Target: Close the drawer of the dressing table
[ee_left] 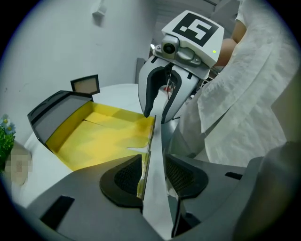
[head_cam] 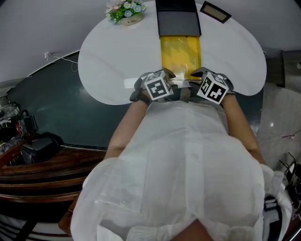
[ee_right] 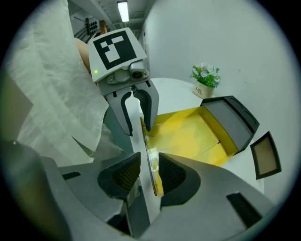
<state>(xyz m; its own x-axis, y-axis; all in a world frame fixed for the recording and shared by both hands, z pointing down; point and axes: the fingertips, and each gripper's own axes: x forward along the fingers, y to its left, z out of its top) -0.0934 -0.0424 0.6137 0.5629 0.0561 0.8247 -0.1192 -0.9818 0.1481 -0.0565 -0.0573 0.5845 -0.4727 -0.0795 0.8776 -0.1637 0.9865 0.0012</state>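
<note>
The yellow-lined drawer [head_cam: 181, 52] stands pulled out over the white table top [head_cam: 113, 61] toward the person. Its thin white front panel [ee_left: 155, 155] runs between the jaws of both grippers. My left gripper [ee_left: 153, 176] straddles the panel's left part, with a gap at the outer pad. My right gripper [ee_right: 149, 174] straddles the panel [ee_right: 141, 155] a little to the right, its pads not pressing. In the head view the left gripper [head_cam: 164, 77] and right gripper [head_cam: 200, 75] sit side by side at the drawer's near edge. Each gripper view shows the other gripper: right gripper [ee_left: 157, 110], left gripper [ee_right: 138, 122].
A dark grey housing [head_cam: 178, 19] covers the drawer's far end. A small flower pot [head_cam: 126, 12] stands at the table's back left and a picture frame [head_cam: 215, 12] at the back right. Dark wooden furniture [head_cam: 42, 160] is at the left, beside the person.
</note>
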